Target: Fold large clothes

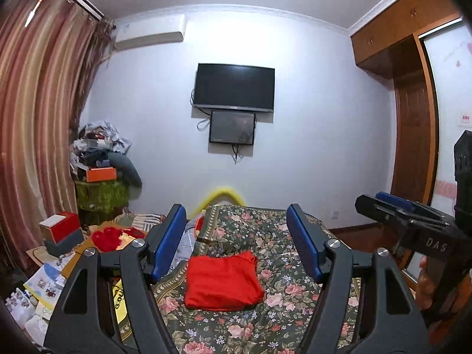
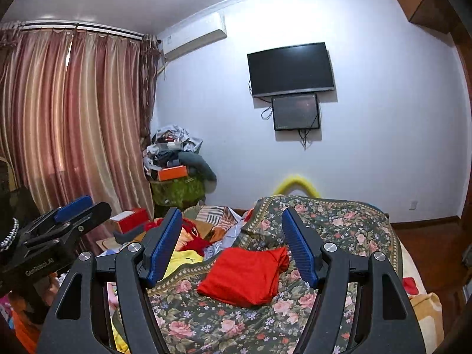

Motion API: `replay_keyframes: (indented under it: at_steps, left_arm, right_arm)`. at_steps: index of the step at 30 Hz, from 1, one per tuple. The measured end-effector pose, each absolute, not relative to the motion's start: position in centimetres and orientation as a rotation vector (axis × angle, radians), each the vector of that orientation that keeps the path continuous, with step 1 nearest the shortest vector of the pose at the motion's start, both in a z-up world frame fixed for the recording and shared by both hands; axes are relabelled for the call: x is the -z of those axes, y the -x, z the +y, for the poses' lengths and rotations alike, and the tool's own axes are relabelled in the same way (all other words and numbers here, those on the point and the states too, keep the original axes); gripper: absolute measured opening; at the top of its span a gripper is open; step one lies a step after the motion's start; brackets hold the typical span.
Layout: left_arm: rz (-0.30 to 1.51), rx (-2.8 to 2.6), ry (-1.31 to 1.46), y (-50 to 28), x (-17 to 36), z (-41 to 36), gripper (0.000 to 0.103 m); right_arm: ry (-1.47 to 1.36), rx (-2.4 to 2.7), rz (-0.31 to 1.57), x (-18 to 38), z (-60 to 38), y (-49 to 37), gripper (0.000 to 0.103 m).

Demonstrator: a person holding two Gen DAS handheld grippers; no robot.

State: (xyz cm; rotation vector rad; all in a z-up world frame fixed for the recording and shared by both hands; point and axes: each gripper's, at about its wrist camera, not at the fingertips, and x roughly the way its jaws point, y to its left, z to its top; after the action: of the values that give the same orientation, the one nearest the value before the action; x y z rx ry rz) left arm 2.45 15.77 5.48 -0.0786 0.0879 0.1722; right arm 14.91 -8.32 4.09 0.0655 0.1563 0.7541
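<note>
The red garment point(image 1: 224, 283) lies folded into a compact, roughly square bundle on the floral bedspread point(image 1: 283, 289), at about 6 o'clock in the left wrist view and just below centre in the right wrist view point(image 2: 244, 277). Its edges look tucked under and nothing presses on it, so this piece seems finished and left flat to keep its shape.

The left gripper point(image 1: 236, 242) hangs above and short of the bundle, pointing level towards the far wall, its blue pads spread wide with only air between them. The right gripper point(image 2: 233, 244) is held the same way, jaws apart and empty; in the left wrist view it shows at 3 o'clock point(image 1: 392, 203), with part of a hand point(image 1: 427, 280) under it. Both tools are lifted clear of the cloth, which fits a pause between garments rather than a fold in progress.

Further out, at 9 o'clock of the bundle, a loose heap of clothes point(image 2: 194, 244) in red, yellow and checked fabric lies on the bed's left side, probably the stock waiting to be folded. Beyond it, at 10 o'clock, boxes and a cluttered pile point(image 1: 100, 159) stand against the striped curtain point(image 1: 38, 118). At 12 o'clock a dark television point(image 1: 234, 88) hangs on the wall, a wooden wardrobe point(image 1: 413, 88) at 2 o'clock.
</note>
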Motion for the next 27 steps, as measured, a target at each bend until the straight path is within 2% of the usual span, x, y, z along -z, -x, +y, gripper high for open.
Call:
replay_keyframes:
  at_steps: [2,4,6,11,27]
  left_arm:
    - [0.086,-0.183,0.082,-1.9,-5.2,15.5,0.07]
    - [0.095,-0.193,0.089,-1.8,-4.9,15.4,0.075]
    - [0.104,-0.206,0.099,-1.5,-4.7,15.3,0.09]
    - [0.11,-0.233,0.11,-1.2,-4.2,15.2,0.096]
    - [0.137,-0.245,0.141,-1.1,-3.3,15.5,0.098]
  right_arm:
    - [-0.067,-0.735,0.144,-3.7,-8.2,-14.6,0.085]
    - [-0.058,-0.711,0.129,-3.5,-8.0,-14.3,0.087]
    - [-0.039,-0.702,0.129,-3.5,-7.7,-14.0,0.092]
    - [-0.036,-0.684,0.135,-3.3,-7.9,-13.7,0.103]
    - [-0.04,-0.672,0.164,-2.3,-8.5,-13.2,0.103]
